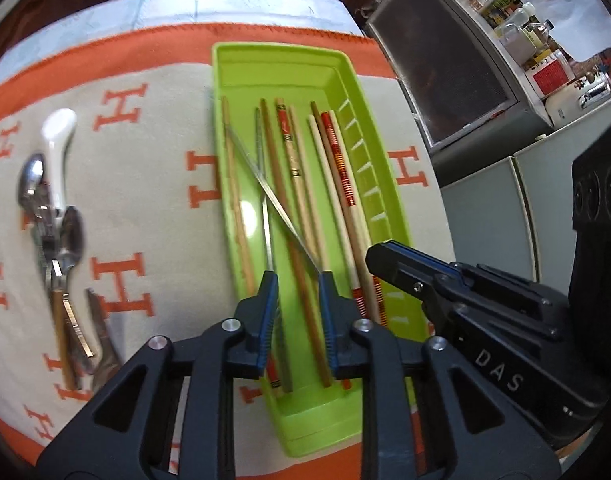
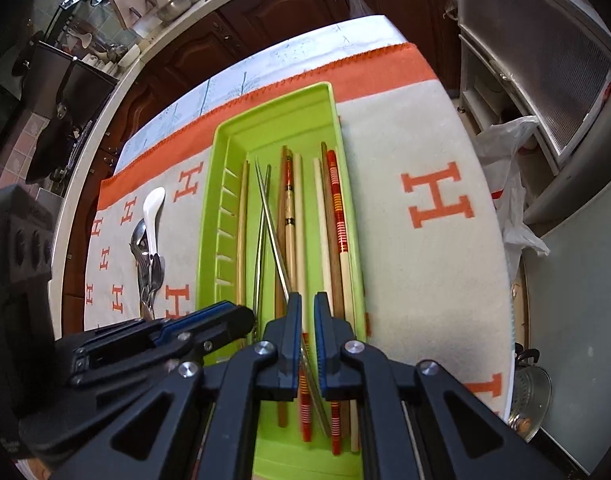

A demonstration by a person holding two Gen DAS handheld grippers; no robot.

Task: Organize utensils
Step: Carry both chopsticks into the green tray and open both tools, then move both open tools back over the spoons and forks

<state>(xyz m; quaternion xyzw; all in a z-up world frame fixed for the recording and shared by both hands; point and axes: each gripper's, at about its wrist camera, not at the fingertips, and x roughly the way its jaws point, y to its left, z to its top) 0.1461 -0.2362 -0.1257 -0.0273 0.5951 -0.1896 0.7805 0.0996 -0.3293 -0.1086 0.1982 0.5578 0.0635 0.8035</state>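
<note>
A lime-green tray [image 1: 241,60] [image 2: 225,136] lies on the H-patterned cloth and holds several chopsticks: wooden, cream, red-banded [image 1: 337,160] [image 2: 336,208] and two crossed metal ones [image 1: 265,196] [image 2: 271,224]. My left gripper [image 1: 297,280] hovers over the tray's near end, jaws open, nothing between them. My right gripper [image 2: 307,300] is over the same end with a narrow gap between its jaws; the metal chopstick passes under it, and a hold is unclear. It also shows in the left wrist view [image 1: 385,260]. Spoons [image 1: 53,200] [image 2: 147,248] lie in a pile left of the tray.
A white ceramic spoon [image 1: 59,140] [image 2: 153,204] tops the spoon pile. A grey cabinet [image 1: 445,80] stands beyond the table's right edge, with a plastic bag [image 2: 509,176] and a metal pot [image 2: 533,396] on the floor. Dark wooden cupboards [image 2: 265,12] lie behind.
</note>
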